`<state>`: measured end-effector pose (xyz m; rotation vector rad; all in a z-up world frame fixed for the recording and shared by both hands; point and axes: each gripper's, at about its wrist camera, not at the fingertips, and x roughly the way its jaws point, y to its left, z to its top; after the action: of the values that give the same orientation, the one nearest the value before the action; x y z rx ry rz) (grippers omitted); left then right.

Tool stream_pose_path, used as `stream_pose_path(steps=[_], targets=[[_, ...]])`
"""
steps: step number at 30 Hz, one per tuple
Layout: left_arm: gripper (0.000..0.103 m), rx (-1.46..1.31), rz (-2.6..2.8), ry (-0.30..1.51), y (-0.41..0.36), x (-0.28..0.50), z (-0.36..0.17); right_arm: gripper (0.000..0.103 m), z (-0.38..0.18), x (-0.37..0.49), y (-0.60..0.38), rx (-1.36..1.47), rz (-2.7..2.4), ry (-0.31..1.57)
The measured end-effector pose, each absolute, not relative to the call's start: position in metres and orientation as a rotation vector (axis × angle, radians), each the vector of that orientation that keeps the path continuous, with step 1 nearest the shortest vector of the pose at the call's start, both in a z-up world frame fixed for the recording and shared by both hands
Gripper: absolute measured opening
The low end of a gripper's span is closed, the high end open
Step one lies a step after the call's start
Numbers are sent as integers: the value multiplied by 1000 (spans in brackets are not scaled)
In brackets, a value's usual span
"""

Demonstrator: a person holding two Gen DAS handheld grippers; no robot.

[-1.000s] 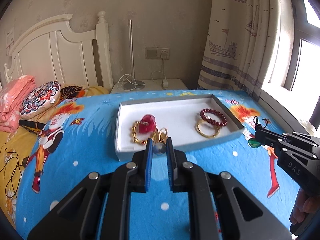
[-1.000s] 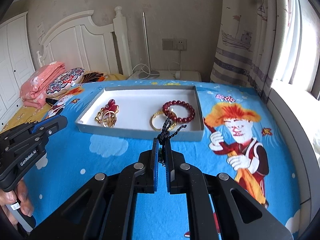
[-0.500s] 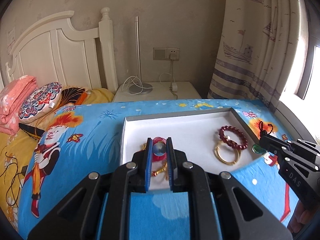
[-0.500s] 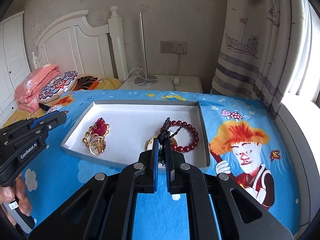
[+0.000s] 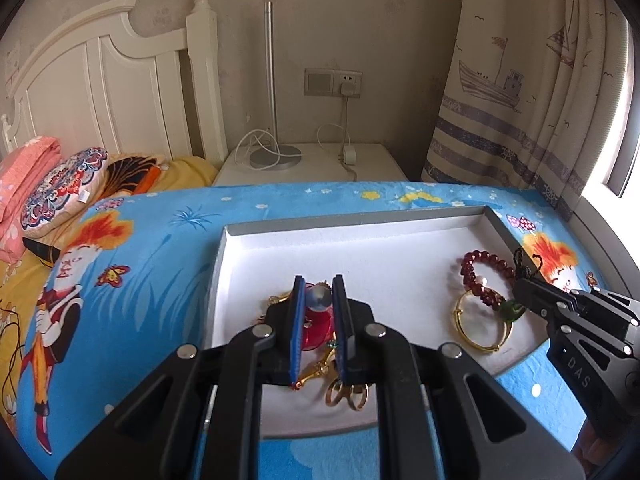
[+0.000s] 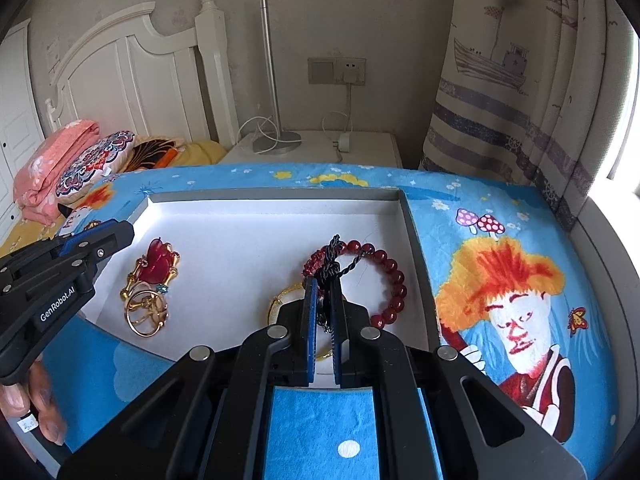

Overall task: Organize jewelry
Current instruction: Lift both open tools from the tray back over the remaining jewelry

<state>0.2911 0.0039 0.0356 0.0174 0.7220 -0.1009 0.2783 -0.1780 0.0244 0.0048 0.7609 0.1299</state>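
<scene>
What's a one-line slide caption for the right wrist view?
Right tongs pinch a black twisted cord above the white tray holding a dark red bead bracelet and gold jewelry.

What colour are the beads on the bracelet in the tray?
Dark red. The bead bracelet shows best in the right wrist view, lying inside the white tray.

I see a shallow tray point(image 6: 416, 248) with a matt white, slightly grainy floor and grey card-like walls. The gold bangle point(image 5: 486, 344) shines like polished metal; the dark red bead bracelet point(image 6: 390, 276) is glossy. The bedspread point(image 6: 500, 208) looks like soft, printed cloth. My left gripper point(image 5: 318, 312) pinches a brushed-metal bead point(image 5: 319, 298) between blue, matt pads.
</scene>
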Motion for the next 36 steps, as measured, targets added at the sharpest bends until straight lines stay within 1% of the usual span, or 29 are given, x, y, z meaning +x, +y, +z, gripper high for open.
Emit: stream_pose_path(steps=[6,8,10,12,13,14,15,16,17,21,27,29,30,36], targets=[[14,4,-111,745,4,297,26,8,18,283,-178,0,118,772],[27,0,-111,744,5,297,26,8,16,283,-178,-1,116,773],[32,3,-112,741,5,295,27,9,15,284,-178,-3,115,779],[34,1,-113,739,5,293,29,10,14,284,-178,-2,111,783],[39,0,-113,737,5,292,29,15,14,283,-179,0,110,783],[42,-1,-111,734,6,290,31,25,15,282,-179,1,110,782],[42,-2,-110,732,5,289,32,33,16,280,-179,1,112,777],[42,-5,-111,730,6,287,33,47,18,277,-179,-3,112,765],[42,-7,-112,727,6,285,34,50,19,276,-178,-8,108,756],[42,-13,-109,715,6,273,41,50,26,268,-178,-9,109,743],[43,-9,-98,688,7,235,51,50,29,242,-181,9,117,736],[48,-7,-93,677,7,219,53,53,31,228,-183,16,116,728],[48,-6,-92,672,7,212,54,55,32,219,-184,16,117,722],[49,-8,-75,660,10,162,53,56,30,168,-193,31,114,700]])
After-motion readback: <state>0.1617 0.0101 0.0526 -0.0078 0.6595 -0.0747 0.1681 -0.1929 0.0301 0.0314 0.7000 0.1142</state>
